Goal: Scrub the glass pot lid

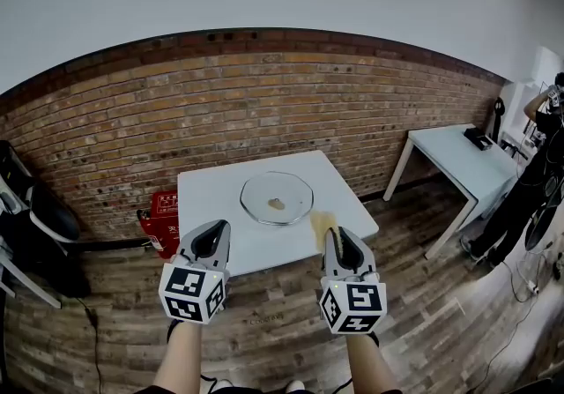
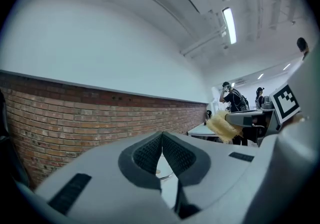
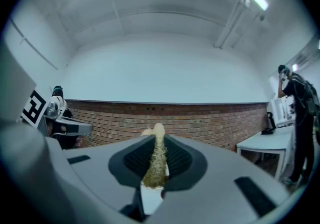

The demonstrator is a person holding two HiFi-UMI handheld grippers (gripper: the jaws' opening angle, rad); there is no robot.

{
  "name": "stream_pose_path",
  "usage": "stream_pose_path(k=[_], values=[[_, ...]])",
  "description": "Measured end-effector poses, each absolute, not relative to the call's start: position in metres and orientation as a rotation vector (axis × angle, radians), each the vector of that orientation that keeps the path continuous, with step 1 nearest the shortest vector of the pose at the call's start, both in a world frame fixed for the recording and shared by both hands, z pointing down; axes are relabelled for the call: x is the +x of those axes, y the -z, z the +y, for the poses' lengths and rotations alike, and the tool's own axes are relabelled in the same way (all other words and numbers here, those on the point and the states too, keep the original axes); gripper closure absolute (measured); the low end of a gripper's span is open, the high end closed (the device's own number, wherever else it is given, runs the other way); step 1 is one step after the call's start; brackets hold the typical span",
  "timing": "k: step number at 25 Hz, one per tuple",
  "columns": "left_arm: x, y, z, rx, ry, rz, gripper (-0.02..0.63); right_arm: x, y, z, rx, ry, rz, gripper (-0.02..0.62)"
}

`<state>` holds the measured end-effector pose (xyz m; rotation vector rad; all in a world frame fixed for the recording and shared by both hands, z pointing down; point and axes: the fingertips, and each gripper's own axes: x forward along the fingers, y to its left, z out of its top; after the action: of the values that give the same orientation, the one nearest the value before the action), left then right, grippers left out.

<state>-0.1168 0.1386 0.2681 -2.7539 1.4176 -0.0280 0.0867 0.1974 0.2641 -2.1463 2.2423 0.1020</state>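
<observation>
**Pad gripped, lid waiting mid-counter**
The glass pot lid (image 1: 277,197) lies flat at the middle of the counter (image 1: 207,194). Short of the near edge, the right gripper (image 1: 331,234) pinches a yellow scouring pad (image 1: 322,222) ready for scrubbing. The left gripper (image 1: 219,226) is closed and empty, probably free to steady the lid.

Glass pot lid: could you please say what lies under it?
The white table shows through the glass pot lid; whether its central brownish spot sits on or under it is unclear.
</observation>
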Motion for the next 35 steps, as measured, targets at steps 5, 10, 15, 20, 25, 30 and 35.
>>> stream_pose_path(k=[5,10,15,20,25,30,35], values=[[-0.106,-0.265,0.139,-2.746,0.038,1.415,0.597,0.101,-0.266,0.199,-2.152,-0.090,2.238,0.537],[-0.084,-0.268,0.142,-2.747,0.065,1.399,0.597,0.121,-0.266,0.199,-2.145,-0.086,2.226,0.537],[-0.064,-0.267,0.141,-2.727,0.074,1.417,0.597,0.144,-0.268,0.194,-2.131,-0.081,2.242,0.537],[-0.044,-0.266,0.137,-2.708,0.073,1.452,0.597,0.166,-0.274,0.188,-2.117,-0.072,2.274,0.537],[-0.021,-0.274,0.136,-2.699,0.098,1.473,0.597,0.188,-0.279,0.181,-2.093,-0.065,2.301,0.537],[-0.006,-0.277,0.132,-2.688,0.123,1.472,0.597,0.201,-0.283,0.174,-2.074,-0.070,2.319,0.537],[0.004,-0.272,0.121,-2.675,0.113,1.469,0.595,0.214,-0.281,0.166,-2.065,-0.073,2.307,0.537]])
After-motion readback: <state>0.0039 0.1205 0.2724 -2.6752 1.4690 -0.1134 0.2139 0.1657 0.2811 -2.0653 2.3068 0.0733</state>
